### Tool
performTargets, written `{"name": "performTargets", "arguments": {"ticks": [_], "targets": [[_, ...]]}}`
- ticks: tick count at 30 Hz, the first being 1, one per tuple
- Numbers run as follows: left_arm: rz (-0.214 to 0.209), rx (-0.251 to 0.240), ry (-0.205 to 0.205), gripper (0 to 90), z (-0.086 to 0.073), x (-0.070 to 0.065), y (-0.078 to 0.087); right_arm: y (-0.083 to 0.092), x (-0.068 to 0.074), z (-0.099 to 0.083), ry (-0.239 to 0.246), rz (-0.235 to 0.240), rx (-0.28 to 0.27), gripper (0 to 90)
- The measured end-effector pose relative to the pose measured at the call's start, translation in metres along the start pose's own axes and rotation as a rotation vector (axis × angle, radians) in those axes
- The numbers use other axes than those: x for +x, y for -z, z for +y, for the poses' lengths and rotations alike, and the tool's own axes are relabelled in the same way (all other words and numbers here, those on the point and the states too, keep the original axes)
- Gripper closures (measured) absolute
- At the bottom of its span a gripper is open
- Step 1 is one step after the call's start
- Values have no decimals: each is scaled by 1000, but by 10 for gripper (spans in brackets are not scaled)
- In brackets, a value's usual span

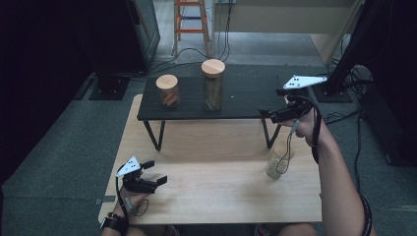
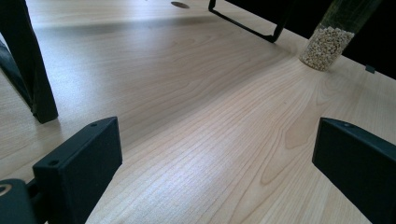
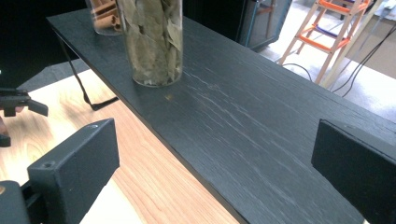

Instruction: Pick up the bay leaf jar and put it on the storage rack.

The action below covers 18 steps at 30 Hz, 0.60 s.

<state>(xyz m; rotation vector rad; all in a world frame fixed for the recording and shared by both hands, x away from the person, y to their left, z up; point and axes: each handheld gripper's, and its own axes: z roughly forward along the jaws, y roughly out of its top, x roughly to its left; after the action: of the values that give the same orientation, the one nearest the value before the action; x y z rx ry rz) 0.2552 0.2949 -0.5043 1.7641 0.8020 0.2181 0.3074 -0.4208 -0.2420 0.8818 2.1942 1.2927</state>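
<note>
My left gripper (image 1: 155, 172) hovers low over the front left of the wooden table (image 1: 216, 191), jaws wide apart and empty (image 2: 217, 158). My right gripper (image 1: 270, 110) is open over the right end of the black shelf (image 1: 246, 96), nothing between its jaws (image 3: 215, 158). On the shelf stand a tall jar of bay leaves (image 1: 213, 84) (image 3: 152, 39) and a shorter jar of cinnamon sticks (image 1: 168, 90) (image 3: 103, 16), both with wooden lids. A glass jar of pale grains (image 1: 278, 160) (image 2: 327, 44) stands on the table under my right wrist, with the gripper's cable hanging across it.
The shelf's thin black legs (image 1: 153, 133) stand on the table; one leg (image 2: 28, 70) is close at my left gripper's left. An orange ladder (image 1: 191, 22) (image 3: 327, 32), floor cables and dark stands lie beyond the table.
</note>
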Motion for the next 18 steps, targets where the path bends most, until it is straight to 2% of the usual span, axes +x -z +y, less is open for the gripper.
{"name": "performTargets", "arguments": {"ticks": [18], "targets": [[2, 2, -3, 16, 0, -1, -1, 19, -8, -19, -30, -51, 1, 7]]}}
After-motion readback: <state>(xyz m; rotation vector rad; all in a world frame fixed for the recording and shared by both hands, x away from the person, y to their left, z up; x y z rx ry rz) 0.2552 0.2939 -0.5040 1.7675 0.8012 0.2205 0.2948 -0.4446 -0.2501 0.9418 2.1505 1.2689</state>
